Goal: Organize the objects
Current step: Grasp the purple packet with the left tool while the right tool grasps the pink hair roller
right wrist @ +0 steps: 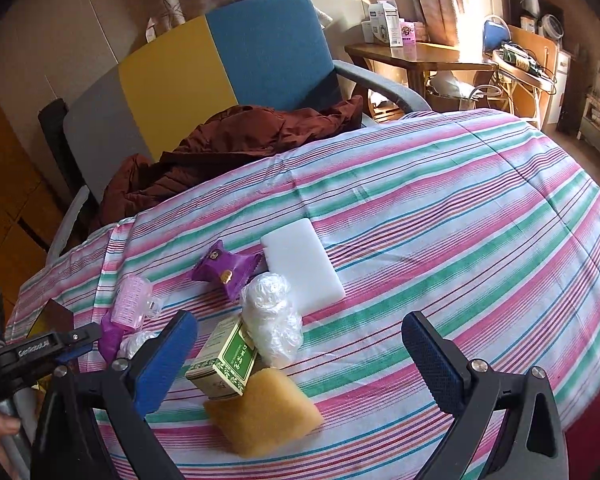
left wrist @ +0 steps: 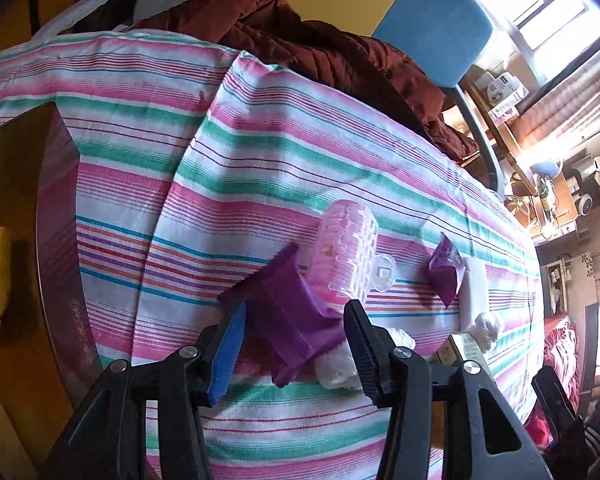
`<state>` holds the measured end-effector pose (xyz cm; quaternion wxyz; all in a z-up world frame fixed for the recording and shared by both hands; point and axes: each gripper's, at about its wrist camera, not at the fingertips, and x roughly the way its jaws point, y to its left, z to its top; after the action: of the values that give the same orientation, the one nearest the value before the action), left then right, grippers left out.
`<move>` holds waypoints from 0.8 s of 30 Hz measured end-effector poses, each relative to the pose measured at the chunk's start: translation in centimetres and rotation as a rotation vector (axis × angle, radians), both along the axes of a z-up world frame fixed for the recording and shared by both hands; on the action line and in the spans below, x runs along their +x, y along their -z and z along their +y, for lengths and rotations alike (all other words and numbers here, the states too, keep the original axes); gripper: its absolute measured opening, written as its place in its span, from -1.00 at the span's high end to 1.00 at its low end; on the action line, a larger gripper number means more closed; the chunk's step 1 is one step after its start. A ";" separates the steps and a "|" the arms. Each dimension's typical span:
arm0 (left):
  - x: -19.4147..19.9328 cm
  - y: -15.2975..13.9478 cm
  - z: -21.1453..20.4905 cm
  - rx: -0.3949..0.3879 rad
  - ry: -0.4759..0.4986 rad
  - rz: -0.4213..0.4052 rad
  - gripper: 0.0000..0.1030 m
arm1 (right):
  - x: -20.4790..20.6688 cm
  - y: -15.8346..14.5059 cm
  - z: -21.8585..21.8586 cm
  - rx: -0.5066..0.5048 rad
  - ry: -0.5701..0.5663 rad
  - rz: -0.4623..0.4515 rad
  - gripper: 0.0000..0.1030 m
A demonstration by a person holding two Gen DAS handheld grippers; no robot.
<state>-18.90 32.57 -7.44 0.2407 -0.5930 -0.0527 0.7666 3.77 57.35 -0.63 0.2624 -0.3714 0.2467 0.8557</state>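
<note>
In the left wrist view my left gripper is shut on a purple packet, low over the striped tablecloth. The packet leans against a clear pink plastic case. A second purple packet and a white slab lie to the right. From the right wrist view the left gripper shows at the left edge with the packet at its tips. My right gripper stands wide open above a green box, a yellow sponge and a plastic-wrapped roll, touching none.
A brown jacket lies on a grey, yellow and blue chair behind the table. A dark red box sits at the cloth's left edge. Crumpled clear plastic lies by the left fingers. A cluttered side table stands by the window.
</note>
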 end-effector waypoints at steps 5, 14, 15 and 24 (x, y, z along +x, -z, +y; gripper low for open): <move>-0.8 1.1 0.2 -0.006 -0.024 -0.017 -0.05 | 0.0 0.0 -0.1 -0.007 -0.010 0.002 -0.99; 1.3 1.0 1.7 -0.106 0.105 0.110 0.13 | -0.2 0.2 -0.2 -0.008 -0.016 -0.012 -0.99; 1.6 0.9 1.6 -0.111 0.122 0.130 0.20 | -0.2 0.2 -0.2 -0.008 -0.019 -0.011 -0.99; 5.9 -2.9 -1.5 -0.053 0.239 0.302 0.23 | -0.8 -0.2 -1.8 0.030 -0.092 0.015 -0.95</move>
<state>-12.99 31.05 -4.54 0.3195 -0.4793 0.0753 0.8139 2.98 55.59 -0.39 0.2266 -0.3721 0.2182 0.8733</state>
